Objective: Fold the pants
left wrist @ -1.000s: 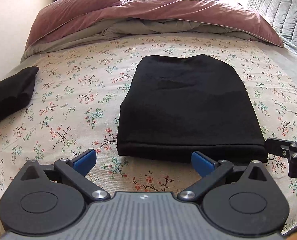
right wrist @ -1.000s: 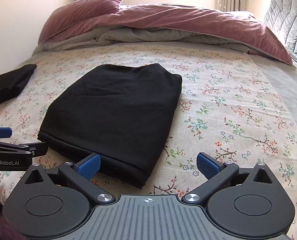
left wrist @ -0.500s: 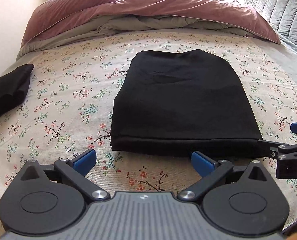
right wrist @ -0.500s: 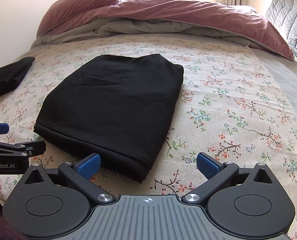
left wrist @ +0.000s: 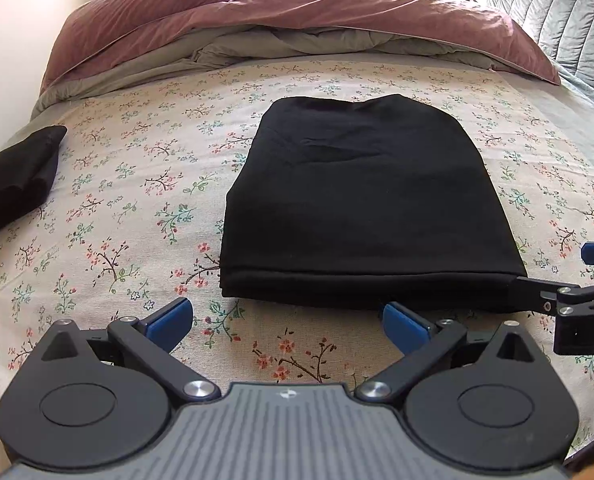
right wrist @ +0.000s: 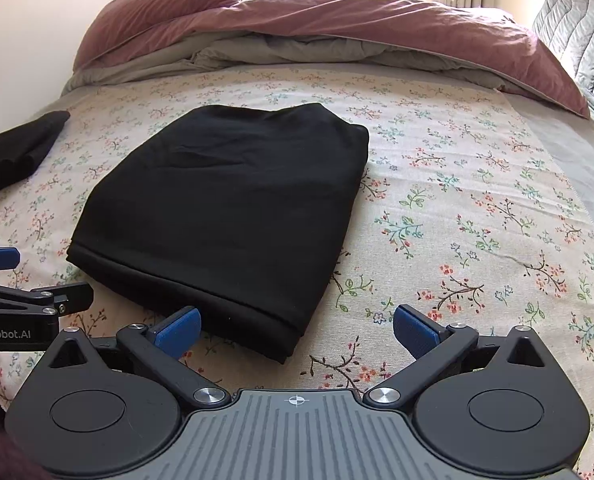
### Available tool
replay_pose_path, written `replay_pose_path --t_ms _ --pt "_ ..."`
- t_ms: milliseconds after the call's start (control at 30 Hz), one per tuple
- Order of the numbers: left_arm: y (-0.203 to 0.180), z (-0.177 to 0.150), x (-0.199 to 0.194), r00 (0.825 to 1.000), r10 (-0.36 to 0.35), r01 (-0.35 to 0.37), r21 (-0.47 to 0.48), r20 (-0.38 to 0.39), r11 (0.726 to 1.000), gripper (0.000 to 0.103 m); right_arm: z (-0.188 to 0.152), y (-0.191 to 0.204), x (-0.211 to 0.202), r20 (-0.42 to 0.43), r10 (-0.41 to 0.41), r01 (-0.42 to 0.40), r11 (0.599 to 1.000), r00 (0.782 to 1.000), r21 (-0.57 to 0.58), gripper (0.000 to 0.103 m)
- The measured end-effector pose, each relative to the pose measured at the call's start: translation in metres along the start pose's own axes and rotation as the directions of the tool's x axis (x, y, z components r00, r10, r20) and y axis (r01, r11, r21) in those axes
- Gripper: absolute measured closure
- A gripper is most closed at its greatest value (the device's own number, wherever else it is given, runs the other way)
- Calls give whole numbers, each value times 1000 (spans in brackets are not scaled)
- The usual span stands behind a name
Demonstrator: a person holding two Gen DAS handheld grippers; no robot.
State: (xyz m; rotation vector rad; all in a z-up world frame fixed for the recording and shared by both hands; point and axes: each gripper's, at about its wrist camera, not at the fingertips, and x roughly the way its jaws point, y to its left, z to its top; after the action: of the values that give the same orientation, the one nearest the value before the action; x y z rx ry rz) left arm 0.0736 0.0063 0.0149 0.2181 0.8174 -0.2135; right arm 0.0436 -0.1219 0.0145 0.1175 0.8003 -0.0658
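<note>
Left gripper side: "enRobot.AI". Right gripper: "DA", cut off.

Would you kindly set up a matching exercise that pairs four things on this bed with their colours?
Things:
1. folded pants
2. duvet
3. bed sheet
4. tool pads

Colours:
A. blue
B. cream with small flowers
C. black
D. dusty pink

Pairs: 1-C, 2-D, 3-B, 4-A
</note>
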Motion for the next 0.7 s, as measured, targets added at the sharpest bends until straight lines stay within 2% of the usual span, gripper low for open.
replay_pose_path --t_ms 700 --pt "2 -1 1 1000 0 0 -3 -5 1000 0 -2 1 3 -8 -2 2 1000 1000 -1 0"
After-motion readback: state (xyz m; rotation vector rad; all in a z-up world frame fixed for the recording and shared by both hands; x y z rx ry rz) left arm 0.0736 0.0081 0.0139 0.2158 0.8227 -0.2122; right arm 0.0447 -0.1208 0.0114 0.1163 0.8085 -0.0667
